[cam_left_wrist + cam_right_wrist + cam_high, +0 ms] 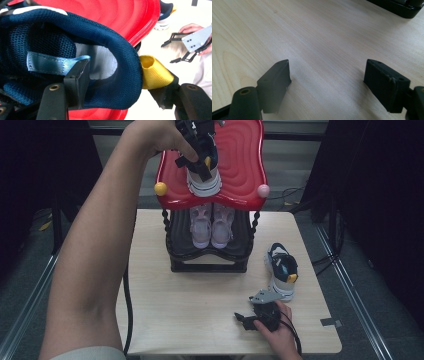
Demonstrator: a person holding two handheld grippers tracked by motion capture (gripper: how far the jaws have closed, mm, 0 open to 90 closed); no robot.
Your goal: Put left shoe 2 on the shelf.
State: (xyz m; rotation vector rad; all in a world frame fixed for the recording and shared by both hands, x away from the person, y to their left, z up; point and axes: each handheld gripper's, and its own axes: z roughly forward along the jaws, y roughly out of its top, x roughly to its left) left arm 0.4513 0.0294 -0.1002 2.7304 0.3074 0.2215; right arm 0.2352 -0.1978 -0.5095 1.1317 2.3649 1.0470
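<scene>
A: What's nearest the person?

B: The right gripper rests on the table, jaws spread, nothing between them. Just beyond it stands a navy sneaker.

A: And farther off?

B: A pink pair sits on the rack's lower shelf. On the red top shelf, the left gripper straddles the other navy sneaker's heel collar, jaws apart, pads not pressing.

Left gripper at sneaker on red top shelf, pink pair below
</scene>
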